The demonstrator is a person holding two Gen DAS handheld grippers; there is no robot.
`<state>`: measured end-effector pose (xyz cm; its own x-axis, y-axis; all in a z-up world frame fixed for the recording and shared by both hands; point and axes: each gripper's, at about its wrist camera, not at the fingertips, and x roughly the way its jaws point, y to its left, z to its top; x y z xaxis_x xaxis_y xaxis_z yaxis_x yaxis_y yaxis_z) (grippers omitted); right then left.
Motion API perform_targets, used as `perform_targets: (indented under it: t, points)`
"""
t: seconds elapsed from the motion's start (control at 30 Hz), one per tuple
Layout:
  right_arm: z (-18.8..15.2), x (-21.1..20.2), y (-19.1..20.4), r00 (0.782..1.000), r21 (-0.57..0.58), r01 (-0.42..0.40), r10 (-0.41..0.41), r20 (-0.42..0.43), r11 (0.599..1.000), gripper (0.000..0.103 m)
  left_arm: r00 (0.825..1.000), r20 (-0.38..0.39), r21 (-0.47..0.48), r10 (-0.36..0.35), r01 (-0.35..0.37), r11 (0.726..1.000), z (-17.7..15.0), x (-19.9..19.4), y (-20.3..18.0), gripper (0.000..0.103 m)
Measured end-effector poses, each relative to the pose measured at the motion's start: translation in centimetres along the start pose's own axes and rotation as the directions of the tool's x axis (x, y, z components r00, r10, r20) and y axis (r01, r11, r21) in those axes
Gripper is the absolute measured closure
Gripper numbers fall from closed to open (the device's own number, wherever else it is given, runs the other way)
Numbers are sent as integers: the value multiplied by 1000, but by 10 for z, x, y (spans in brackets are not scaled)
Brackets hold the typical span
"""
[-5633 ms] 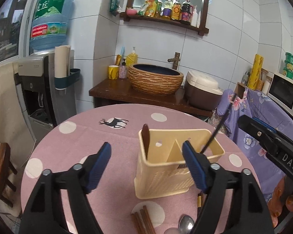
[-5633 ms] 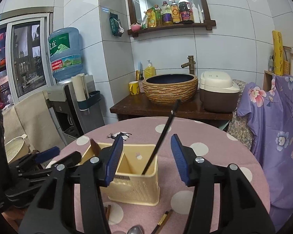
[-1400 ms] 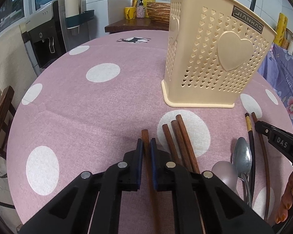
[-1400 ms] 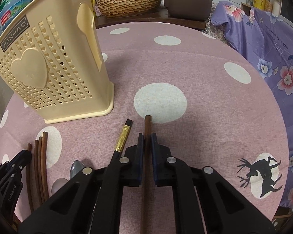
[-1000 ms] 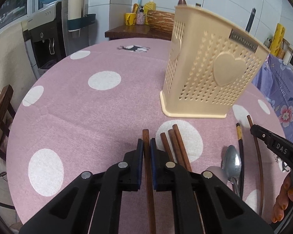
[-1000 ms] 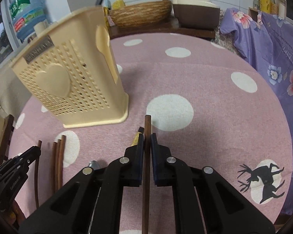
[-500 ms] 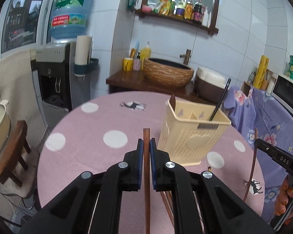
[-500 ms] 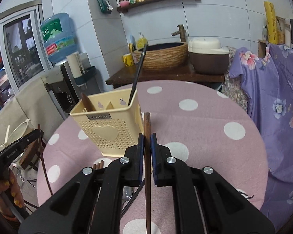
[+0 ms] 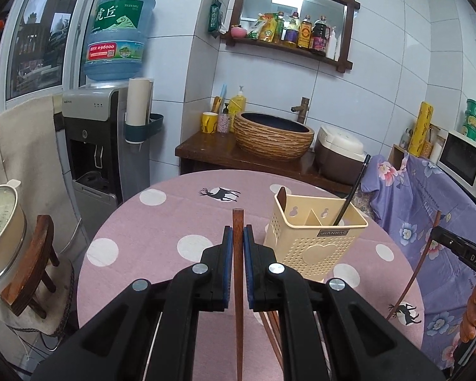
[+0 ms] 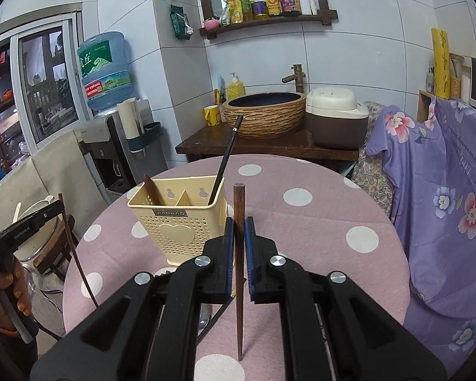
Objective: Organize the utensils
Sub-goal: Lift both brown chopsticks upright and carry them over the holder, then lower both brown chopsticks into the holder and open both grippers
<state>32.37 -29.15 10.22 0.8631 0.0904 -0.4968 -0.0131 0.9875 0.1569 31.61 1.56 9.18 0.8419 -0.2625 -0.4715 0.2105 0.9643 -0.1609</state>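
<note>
Left gripper [image 9: 235,238] is pinching one wooden chopstick [image 9: 237,289]; right gripper [image 10: 237,231] is pinching another chopstick [image 10: 239,273], both above the pink table [image 10: 317,222]; beyond, the cream utensil holder [image 10: 177,219] is standing upright

"jianhao" on cream holder [image 9: 333,231]; "tiger hill" on water bottle [image 9: 117,31].

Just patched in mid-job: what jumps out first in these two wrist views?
Each tool is shut on one brown wooden chopstick held up over the pink polka-dot table: the left tool with the left chopstick, the right tool with the right chopstick. Just beyond stands the cream utensil holder, already holding a black chopstick and a brown utensil.
</note>
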Motion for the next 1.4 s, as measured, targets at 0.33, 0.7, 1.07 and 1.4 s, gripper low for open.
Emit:
perform_targets:
  t: [0.33,0.7,1.07,1.4]
  points:
    - [10,-8,4,1000,-43,3,-2,9,999,95,999,29,5,-18,18,1000,14,-12,-2,95]
    - [54,-22,11,997,-40,-53,54,46,998,96,993,105,28,-52,49,998,61,-30,-16,95]
    - [152,-51,36,967,-8,-105,104,232,994,96,969,226,-4,-96,99,995,156,-44,-47,95]
    - [152,8,53,973,6,-58,55,223,998,95,966,258,-39,-24,35,999,141,16,-72,95]
